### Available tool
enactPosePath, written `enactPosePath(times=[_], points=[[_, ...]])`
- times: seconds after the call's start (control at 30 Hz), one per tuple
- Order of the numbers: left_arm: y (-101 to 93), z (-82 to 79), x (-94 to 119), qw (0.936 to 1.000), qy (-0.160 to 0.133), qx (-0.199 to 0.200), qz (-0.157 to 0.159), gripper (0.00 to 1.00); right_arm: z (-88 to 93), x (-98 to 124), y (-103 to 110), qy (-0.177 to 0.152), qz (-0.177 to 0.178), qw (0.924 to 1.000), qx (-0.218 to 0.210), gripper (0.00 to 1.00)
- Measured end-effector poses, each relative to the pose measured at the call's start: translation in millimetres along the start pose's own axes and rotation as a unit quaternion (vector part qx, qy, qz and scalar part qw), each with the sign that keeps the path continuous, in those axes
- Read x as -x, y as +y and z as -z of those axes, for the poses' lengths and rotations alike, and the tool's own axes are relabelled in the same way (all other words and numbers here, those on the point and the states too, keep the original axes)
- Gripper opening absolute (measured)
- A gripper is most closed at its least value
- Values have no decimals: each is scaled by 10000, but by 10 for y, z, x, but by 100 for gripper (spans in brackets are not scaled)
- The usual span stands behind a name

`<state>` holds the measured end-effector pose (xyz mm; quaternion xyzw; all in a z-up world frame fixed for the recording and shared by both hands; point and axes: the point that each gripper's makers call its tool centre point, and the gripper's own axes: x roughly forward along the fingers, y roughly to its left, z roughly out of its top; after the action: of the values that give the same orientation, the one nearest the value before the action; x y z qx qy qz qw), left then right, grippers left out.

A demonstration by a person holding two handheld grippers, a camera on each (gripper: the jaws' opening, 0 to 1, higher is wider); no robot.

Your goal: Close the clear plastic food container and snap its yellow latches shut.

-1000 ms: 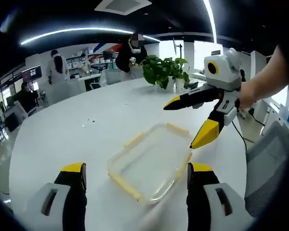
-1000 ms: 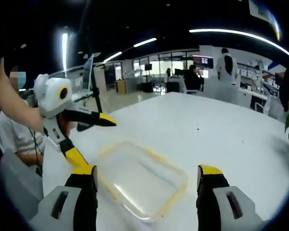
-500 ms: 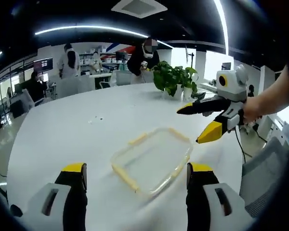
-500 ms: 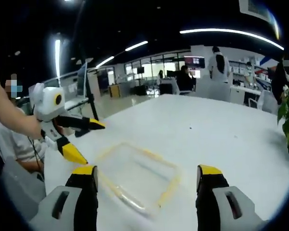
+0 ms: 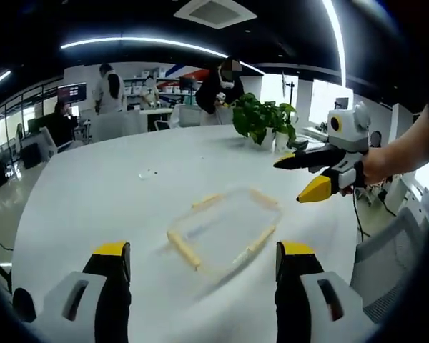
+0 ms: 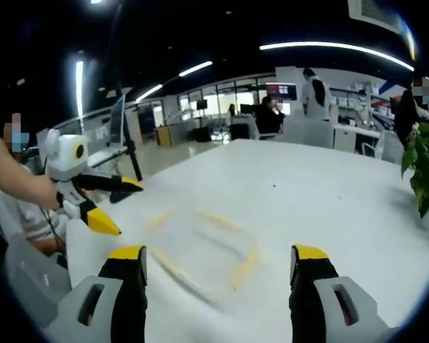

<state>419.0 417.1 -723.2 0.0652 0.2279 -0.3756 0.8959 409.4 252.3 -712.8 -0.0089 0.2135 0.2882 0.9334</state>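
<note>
Clearly not yet latched: container [image 5: 225, 229] flat on the white desk [image 5: 93, 200], between and ahead of both grippers. Left gripper [image 5: 200, 261] and right gripper [image 6: 218, 264] spread, empty. Best to steady one edge, then press each yellow latch [image 5: 183, 249] down squarely.

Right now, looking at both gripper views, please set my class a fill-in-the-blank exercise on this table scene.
1. The clear container has latches coloured ____.
2. The container rests on a round table coloured ____.
3. Beyond the container stands a potted ____ with green leaves.
4. The fingers of the right gripper are spread ____, holding nothing.

Missing words: yellow; white; plant; open
</note>
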Motion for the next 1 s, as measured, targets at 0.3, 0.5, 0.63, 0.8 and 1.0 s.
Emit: enactPosePath(times=[0.3, 0.5, 0.63, 0.8, 1.0], points=[[-32, 70, 164, 9999, 21, 132, -50, 83, 58, 242, -51, -7, 164, 9998, -135, 83], [-44, 115, 254, 9998, 25, 196, -78, 83, 30, 373, -79, -71, 263, 9995, -157, 83], [-52, 128, 316, 9996, -4, 262, -81, 83, 60, 439, -86, -92, 310, 9992, -215, 83], [-52, 132, 408, 9991, -68, 411, -110, 83, 99, 536, -59, -139, 366, 9987, -335, 83], [-78, 138, 477, 9988, -83, 470, -118, 83, 56, 642, -58, -253, 453, 9977, -430, 83]])
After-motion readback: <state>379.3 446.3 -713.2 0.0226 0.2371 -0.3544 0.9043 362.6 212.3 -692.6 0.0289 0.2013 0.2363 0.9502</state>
